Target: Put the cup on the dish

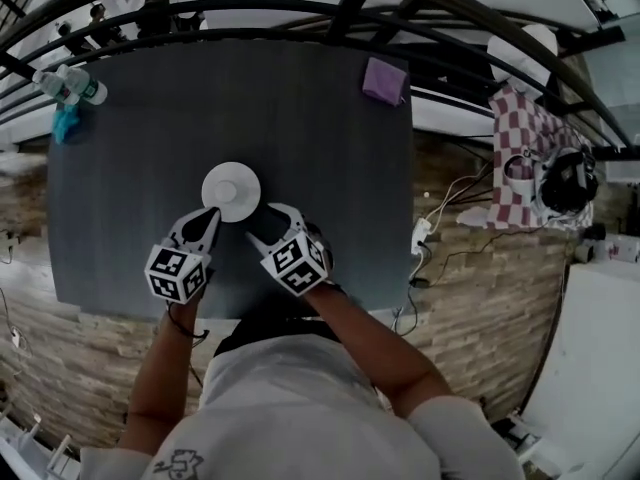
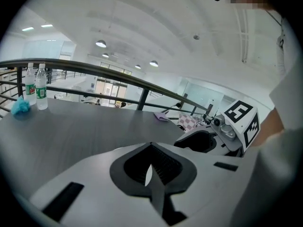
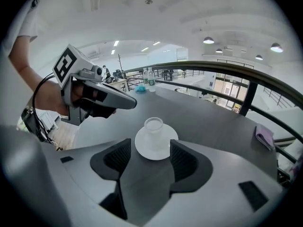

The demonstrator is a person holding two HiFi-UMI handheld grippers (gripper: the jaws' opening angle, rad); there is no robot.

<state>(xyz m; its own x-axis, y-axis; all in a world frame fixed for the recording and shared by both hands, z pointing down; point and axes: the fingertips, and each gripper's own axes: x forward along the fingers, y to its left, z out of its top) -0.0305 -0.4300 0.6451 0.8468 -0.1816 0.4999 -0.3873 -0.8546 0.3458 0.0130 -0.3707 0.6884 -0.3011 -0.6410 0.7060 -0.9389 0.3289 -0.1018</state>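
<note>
A small white cup (image 3: 154, 126) stands upright on a white dish (image 3: 163, 149) in the middle of the dark grey table (image 1: 130, 168). In the head view the cup (image 1: 231, 185) and dish (image 1: 211, 197) lie just beyond both grippers. My right gripper (image 3: 150, 159) is open, its jaws a little short of the dish, touching nothing. My left gripper (image 2: 152, 170) is shut and empty, pointing past the dish toward the far rail. The left gripper (image 1: 207, 219) and the right gripper (image 1: 268, 218) sit side by side near the table's front.
Two plastic bottles (image 1: 72, 85) and a blue cloth (image 1: 65, 123) stand at the table's far left corner. A purple cloth (image 1: 384, 80) lies at the far right corner. A dark railing (image 1: 300, 13) runs behind the table. A checkered cloth (image 1: 525, 158) is off to the right.
</note>
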